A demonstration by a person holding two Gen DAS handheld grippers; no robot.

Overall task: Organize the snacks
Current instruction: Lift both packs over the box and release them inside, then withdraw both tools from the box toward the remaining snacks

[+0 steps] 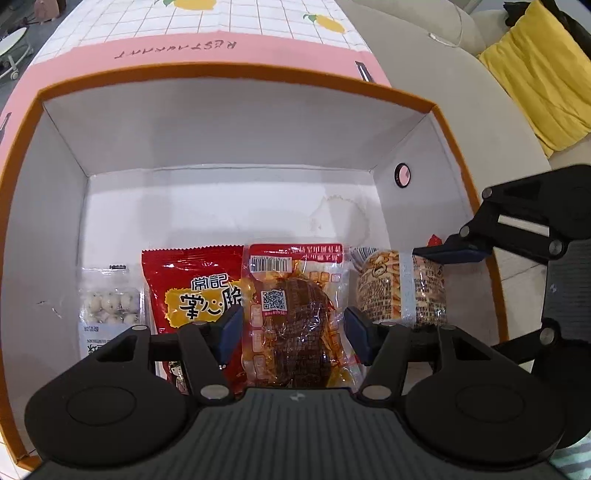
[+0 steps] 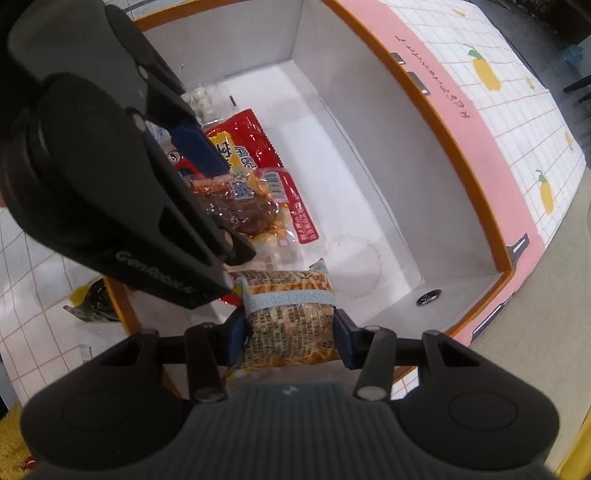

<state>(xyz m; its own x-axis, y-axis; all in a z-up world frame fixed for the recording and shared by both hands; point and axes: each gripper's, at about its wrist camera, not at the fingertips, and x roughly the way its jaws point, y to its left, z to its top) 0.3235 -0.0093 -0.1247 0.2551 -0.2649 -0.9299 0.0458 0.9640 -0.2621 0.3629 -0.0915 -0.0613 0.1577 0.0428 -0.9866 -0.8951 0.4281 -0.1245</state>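
A white box with an orange rim (image 1: 236,72) holds a row of snacks along its near wall: a clear pack of white balls (image 1: 109,304), a red bag (image 1: 192,284), a clear pack of brown meat (image 1: 295,310) and a noodle-print pack (image 1: 400,291). My left gripper (image 1: 293,332) is open, its pads on either side of the meat pack. My right gripper (image 2: 291,338) is shut on the noodle-print pack (image 2: 291,321), at the box's (image 2: 476,177) near right corner. The meat pack (image 2: 255,210) and red bag (image 2: 243,144) lie beyond it.
The box stands on a pink-edged tablecloth with lemon print (image 1: 258,22). A beige sofa with a yellow cushion (image 1: 539,74) is to the right. A dark wrapper (image 2: 92,302) lies outside the box on the tiled cloth. The far half of the box floor (image 1: 221,206) is bare.
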